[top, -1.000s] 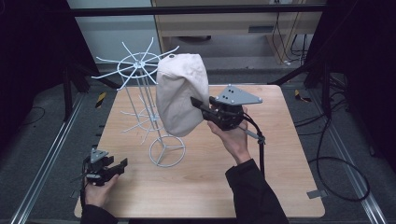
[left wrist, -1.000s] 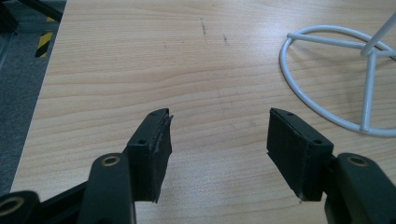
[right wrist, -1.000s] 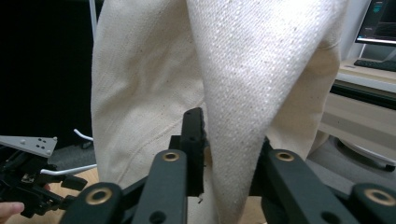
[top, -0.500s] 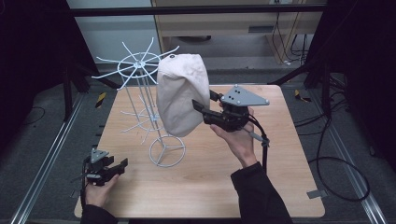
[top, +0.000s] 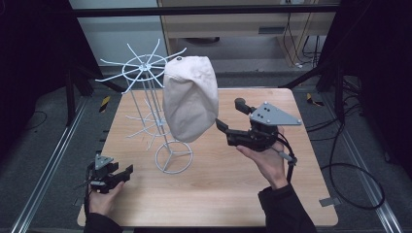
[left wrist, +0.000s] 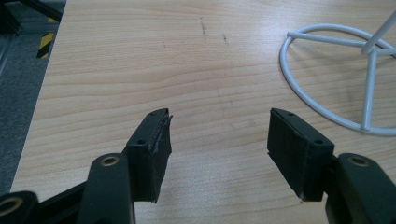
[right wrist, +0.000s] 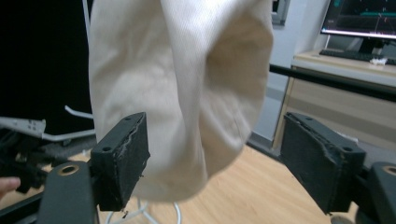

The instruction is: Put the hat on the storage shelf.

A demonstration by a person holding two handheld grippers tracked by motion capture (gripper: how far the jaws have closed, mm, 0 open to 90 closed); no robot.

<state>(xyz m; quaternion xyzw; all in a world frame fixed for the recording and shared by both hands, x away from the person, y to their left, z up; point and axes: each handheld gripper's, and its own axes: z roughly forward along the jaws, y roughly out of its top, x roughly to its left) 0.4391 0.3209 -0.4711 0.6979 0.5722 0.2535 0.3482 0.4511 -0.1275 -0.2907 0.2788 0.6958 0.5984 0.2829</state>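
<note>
A cream cap (top: 189, 97) hangs on an arm of a white wire rack (top: 144, 68) that stands on the wooden table (top: 233, 184). Just right of the cap, my right gripper (top: 229, 114) is held up in a hand. Its jaws have just been opening and nothing is pressed between them. In the right gripper view the cap (right wrist: 187, 84) hangs just ahead of the open right gripper (right wrist: 215, 154). Near the table's front left corner, my left gripper (top: 121, 171) rests low and open. In the left gripper view, the left gripper (left wrist: 217, 140) stands over bare wood, with the rack's base ring (left wrist: 327, 119) to its right.
Metal frame rails run along both sides of the table. Cables (top: 340, 160) lie on the floor at the right. A cabinet stands behind the table, and a monitor (right wrist: 362, 16) is lit in the right gripper view. Bare rack arms (top: 114, 75) stick out to the left.
My right gripper has opened and drawn back to the right, away from the cap, which now hangs free on the rack. The left gripper has stayed put.
</note>
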